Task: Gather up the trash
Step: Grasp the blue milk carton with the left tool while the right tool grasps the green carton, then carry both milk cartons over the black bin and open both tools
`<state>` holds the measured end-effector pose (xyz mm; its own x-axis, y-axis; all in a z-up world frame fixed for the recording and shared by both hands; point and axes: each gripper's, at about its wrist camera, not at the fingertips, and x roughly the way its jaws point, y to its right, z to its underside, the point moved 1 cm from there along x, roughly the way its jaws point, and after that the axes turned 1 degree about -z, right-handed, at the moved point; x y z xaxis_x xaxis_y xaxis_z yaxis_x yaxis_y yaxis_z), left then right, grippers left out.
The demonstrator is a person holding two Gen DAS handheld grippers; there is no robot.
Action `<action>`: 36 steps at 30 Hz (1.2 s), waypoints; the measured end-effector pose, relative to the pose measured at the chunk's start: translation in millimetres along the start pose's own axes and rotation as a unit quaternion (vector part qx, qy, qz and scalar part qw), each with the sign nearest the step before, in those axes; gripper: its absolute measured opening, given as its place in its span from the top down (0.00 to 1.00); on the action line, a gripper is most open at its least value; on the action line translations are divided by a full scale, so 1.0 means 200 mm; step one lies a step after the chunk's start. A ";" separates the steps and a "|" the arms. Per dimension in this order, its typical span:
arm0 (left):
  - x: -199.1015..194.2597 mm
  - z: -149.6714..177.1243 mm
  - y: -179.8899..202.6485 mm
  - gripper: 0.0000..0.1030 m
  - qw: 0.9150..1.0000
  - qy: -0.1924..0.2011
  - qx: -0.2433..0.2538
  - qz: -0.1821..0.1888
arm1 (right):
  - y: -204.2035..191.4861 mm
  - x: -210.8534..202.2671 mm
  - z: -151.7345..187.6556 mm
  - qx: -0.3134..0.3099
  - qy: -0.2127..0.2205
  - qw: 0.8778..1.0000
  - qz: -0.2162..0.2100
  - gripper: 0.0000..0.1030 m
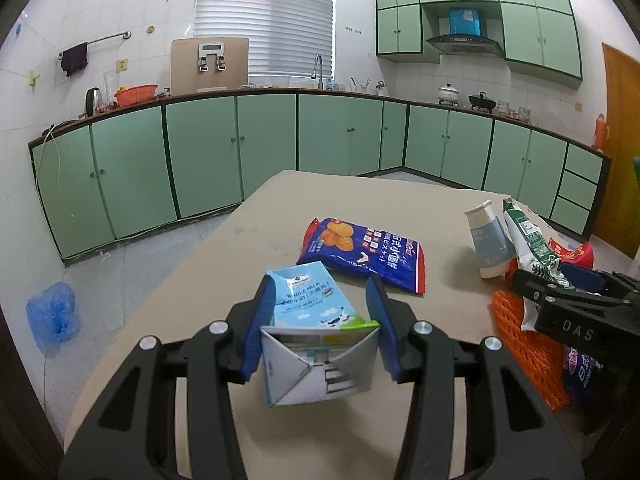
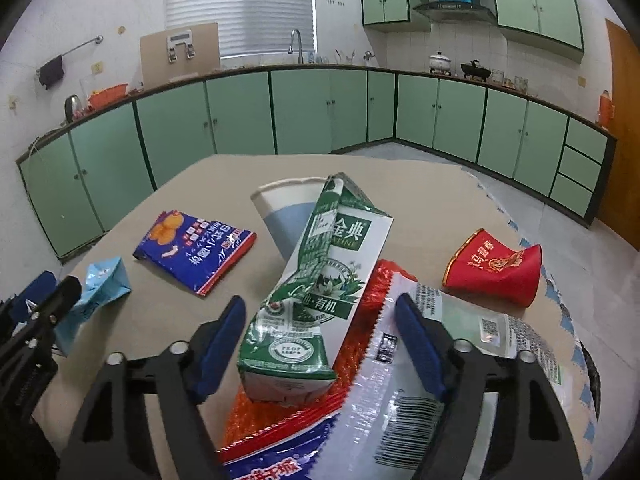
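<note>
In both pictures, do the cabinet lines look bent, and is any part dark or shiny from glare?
Left wrist view: the green cabinets bow strongly from fisheye distortion, the corners are black, and the window blind is the brightest area. Right wrist view: the same bending and dark corners; glare shines on the silver wrapper near the lens.

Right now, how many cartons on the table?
2. A blue milk carton sits between the left gripper's fingers; a green carton sits between the right gripper's fingers. The wrappers may hide others.

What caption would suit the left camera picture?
Left tongs straddle a blue milk carton on the table, open, snack bag beyond.
</note>
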<state>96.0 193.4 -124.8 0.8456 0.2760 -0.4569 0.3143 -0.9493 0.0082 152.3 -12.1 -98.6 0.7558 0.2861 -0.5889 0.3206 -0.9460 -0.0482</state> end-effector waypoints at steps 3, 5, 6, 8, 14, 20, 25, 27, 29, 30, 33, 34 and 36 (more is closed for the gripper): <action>0.00 0.00 0.00 0.56 1.000 -0.001 -0.002 0.001 | 0.01 0.00 -0.01 -0.003 -0.011 1.000 -0.024 0.55; 0.00 -0.01 0.01 0.56 1.000 -0.002 -0.001 0.004 | 0.01 -0.02 0.00 -0.004 -0.009 0.999 -0.032 0.59; -0.01 0.00 0.02 0.56 1.000 -0.001 0.000 0.004 | 0.01 -0.04 0.00 -0.006 -0.007 0.999 -0.036 0.59; -0.01 -0.01 0.03 0.56 1.000 -0.001 0.001 0.007 | 0.00 -0.07 0.00 -0.008 -0.001 0.999 -0.047 0.60; 0.02 0.06 0.02 0.56 1.000 -0.030 -0.001 0.002 | 0.00 -0.14 -0.02 -0.013 0.010 0.998 -0.056 0.60; 0.08 0.12 0.02 0.55 0.997 -0.072 -0.010 -0.001 | 0.02 -0.14 -0.02 -0.007 0.007 0.998 -0.056 0.60; 0.10 0.08 0.02 0.35 0.997 -0.074 -0.010 -0.016 | 0.03 -0.12 -0.01 -0.007 -0.002 0.999 -0.052 0.60; 0.13 0.07 0.02 0.36 0.996 -0.087 -0.012 -0.020 | 0.03 -0.10 0.00 -0.009 -0.009 0.999 -0.051 0.60; 0.16 0.08 0.02 0.49 0.995 -0.099 -0.014 -0.015 | 0.02 -0.08 0.00 -0.010 -0.013 0.999 -0.045 0.59; 0.17 0.08 0.02 0.53 0.994 -0.103 -0.016 -0.014 | 0.03 -0.08 0.00 -0.009 -0.014 0.999 -0.044 0.59; 0.15 0.08 0.01 0.56 0.995 -0.095 -0.022 -0.011 | 0.03 -0.06 0.00 -0.010 -0.019 0.999 -0.045 0.60; 0.14 0.08 0.01 0.57 0.995 -0.093 -0.024 -0.011 | 0.03 -0.06 0.00 -0.010 -0.019 0.999 -0.045 0.60; 0.13 0.08 0.01 0.57 0.996 -0.087 -0.027 -0.011 | 0.03 -0.08 0.00 -0.011 -0.015 0.999 -0.046 0.60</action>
<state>111.6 195.9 -150.9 0.7527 0.2622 -0.6039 0.3583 -0.9327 0.0416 141.6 -21.5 -89.9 0.7057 0.3661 -0.6066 0.4004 -0.9124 -0.0849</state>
